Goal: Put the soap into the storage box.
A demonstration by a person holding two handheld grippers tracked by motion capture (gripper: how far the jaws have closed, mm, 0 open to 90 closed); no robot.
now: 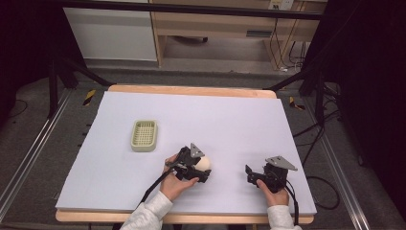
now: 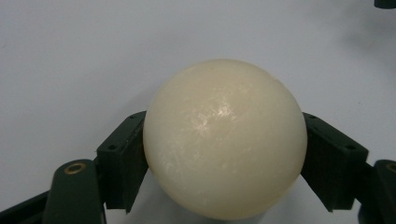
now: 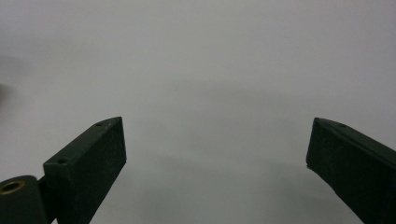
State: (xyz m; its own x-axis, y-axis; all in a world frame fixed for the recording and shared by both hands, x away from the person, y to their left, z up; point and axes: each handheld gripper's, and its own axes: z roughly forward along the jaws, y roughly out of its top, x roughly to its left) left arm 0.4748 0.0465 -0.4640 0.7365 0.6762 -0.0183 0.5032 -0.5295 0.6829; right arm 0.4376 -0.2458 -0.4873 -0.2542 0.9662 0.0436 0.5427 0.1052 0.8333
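ball: cream, glossy, round | left gripper: fingers clamp it | right gripper: fingers wide

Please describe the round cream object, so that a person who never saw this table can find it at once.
On the pale table cover, look near the front edge, right of the green basket. There the left tongs clamp a smooth cream ball between their black jaws. It is the one round, glossy thing; the right tongs are open.
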